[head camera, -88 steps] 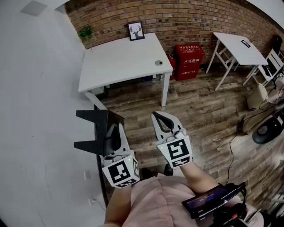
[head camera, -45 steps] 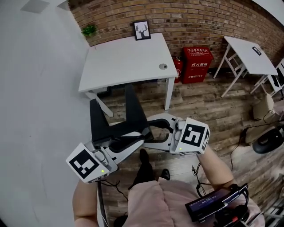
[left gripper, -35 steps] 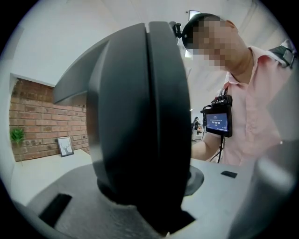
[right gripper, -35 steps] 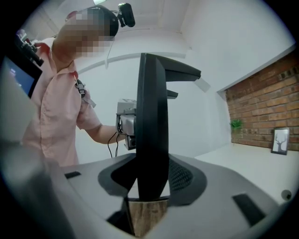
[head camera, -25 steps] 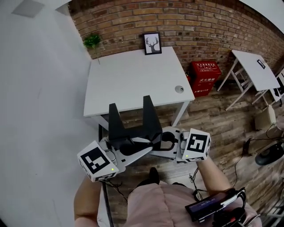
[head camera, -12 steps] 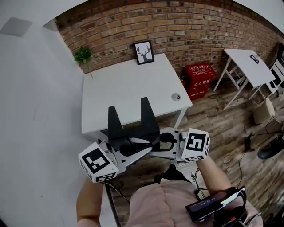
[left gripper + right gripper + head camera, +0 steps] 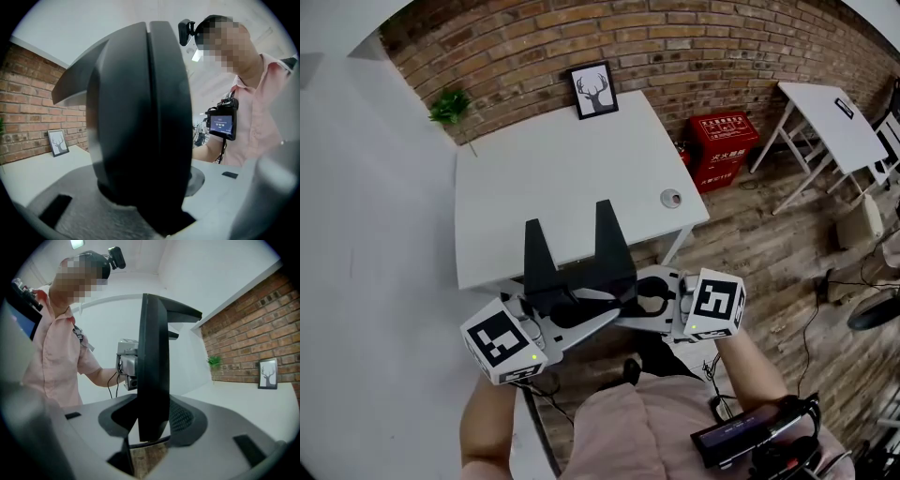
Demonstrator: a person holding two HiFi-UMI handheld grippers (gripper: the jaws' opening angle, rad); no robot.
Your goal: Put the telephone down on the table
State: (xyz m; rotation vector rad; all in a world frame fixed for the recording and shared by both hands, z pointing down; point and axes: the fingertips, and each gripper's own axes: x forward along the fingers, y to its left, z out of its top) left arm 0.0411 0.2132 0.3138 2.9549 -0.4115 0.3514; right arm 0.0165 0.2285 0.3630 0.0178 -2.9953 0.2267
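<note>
The telephone (image 7: pixel 575 264) is a black piece with two upright prongs, held in the air over the near edge of the white table (image 7: pixel 534 173). My left gripper (image 7: pixel 592 315) grips its base from the lower left, and my right gripper (image 7: pixel 630 302) grips it from the right. In the left gripper view the black body (image 7: pixel 140 122) fills the middle between the jaws. Seen from the right gripper, it shows edge-on as a thin black plate (image 7: pixel 152 376) pinched between the jaws. Both grippers are shut on it.
On the table stand a framed deer picture (image 7: pixel 592 90) and a small plant (image 7: pixel 448 106) by the brick wall, and a small round disc (image 7: pixel 671 198) lies near the right edge. A red box (image 7: pixel 727 139) and another white table (image 7: pixel 830 117) are at the right.
The right gripper has joined the left on the telephone. Both have carried it forward, from over the wooden floor to the table's near edge.
</note>
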